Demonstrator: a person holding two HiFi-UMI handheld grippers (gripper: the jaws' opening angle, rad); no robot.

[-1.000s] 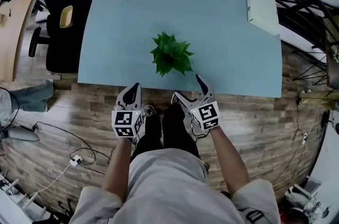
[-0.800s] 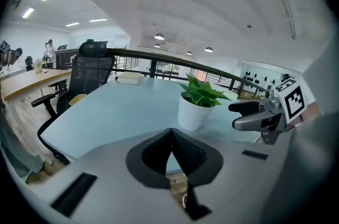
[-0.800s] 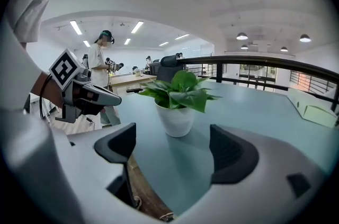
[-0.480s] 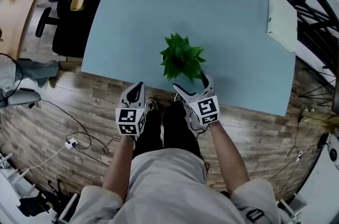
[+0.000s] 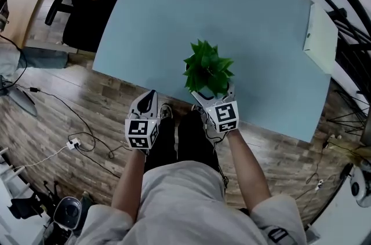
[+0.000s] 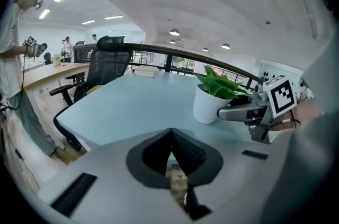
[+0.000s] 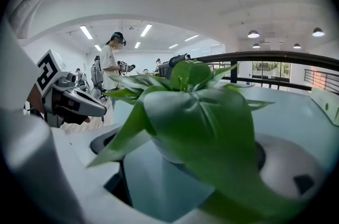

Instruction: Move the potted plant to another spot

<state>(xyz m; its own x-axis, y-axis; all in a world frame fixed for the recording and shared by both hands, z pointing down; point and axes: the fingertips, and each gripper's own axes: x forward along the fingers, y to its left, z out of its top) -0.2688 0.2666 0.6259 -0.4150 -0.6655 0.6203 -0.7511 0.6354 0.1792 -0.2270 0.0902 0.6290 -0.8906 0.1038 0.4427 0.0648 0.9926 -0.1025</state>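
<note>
Light-blue worktop (image 5: 261, 24) above a wood floor (image 5: 87, 116). Left gripper (image 5: 149, 97), nearest: fingers together, empty, short of the worktop edge. Since a second ago the right gripper (image 5: 213, 92) has advanced. Its fingers, just opened wider, stand apart around the potted plant (image 5: 208, 67) without pressing it. Plant upright, long axis vertical. Count: one plant, two grippers.
</note>
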